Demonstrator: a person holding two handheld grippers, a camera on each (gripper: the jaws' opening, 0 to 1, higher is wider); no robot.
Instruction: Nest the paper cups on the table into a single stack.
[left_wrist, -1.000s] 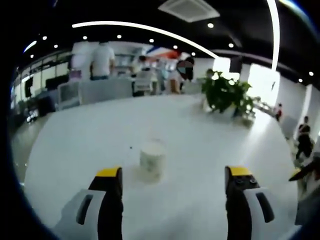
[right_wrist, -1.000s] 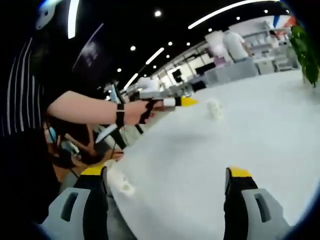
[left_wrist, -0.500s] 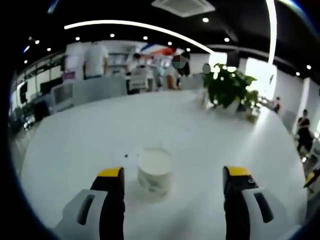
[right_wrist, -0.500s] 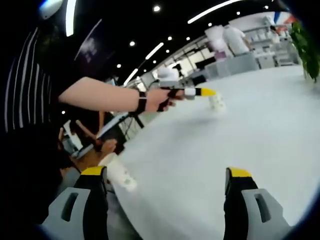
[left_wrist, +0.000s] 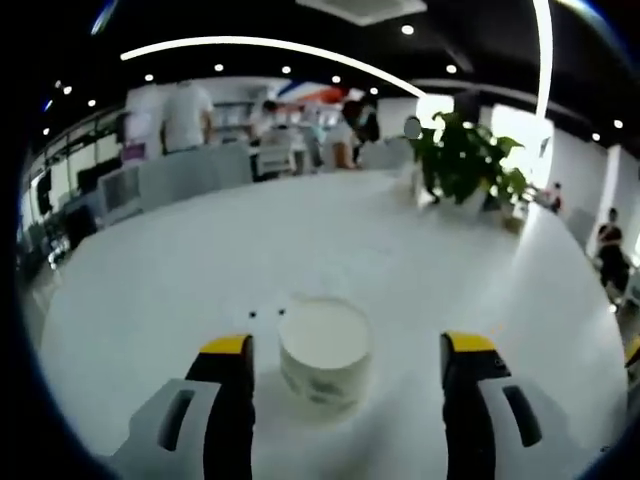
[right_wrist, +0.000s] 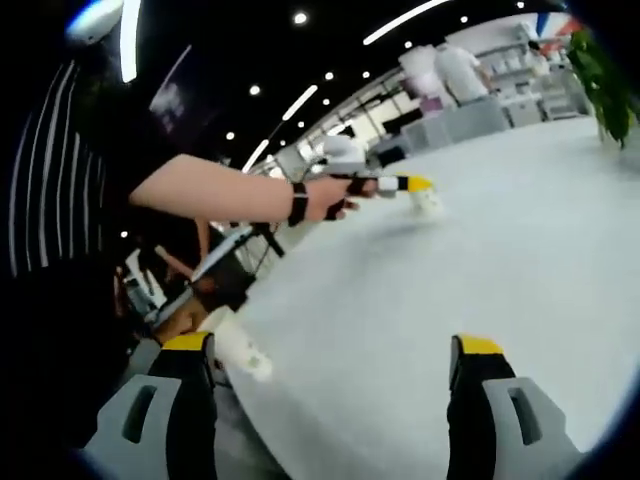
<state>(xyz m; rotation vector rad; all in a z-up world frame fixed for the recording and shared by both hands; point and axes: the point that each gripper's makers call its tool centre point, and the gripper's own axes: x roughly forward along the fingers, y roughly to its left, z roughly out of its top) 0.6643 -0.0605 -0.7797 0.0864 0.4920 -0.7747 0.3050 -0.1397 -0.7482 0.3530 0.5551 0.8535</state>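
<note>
A white paper cup (left_wrist: 322, 352) stands upright on the white table (left_wrist: 200, 270), between the jaws of my left gripper (left_wrist: 346, 350), which is open around it without touching. In the right gripper view the same cup (right_wrist: 427, 200) shows far off, with the left gripper (right_wrist: 400, 184) held by a person's hand reaching it. A second paper cup (right_wrist: 238, 348) lies on its side at the table's near edge, beside the left jaw of my right gripper (right_wrist: 330, 350), which is open and holds nothing.
A potted green plant (left_wrist: 462, 172) stands at the table's far right. People and desks (left_wrist: 190, 150) are in the background beyond the table. The person's arm (right_wrist: 220, 190) stretches across the right gripper view. The table edge (right_wrist: 250, 395) runs close to my right gripper.
My left gripper has moved forward toward the upright cup, which now sits between its jaws. In the right gripper view the arm has reached further out to the cup.
</note>
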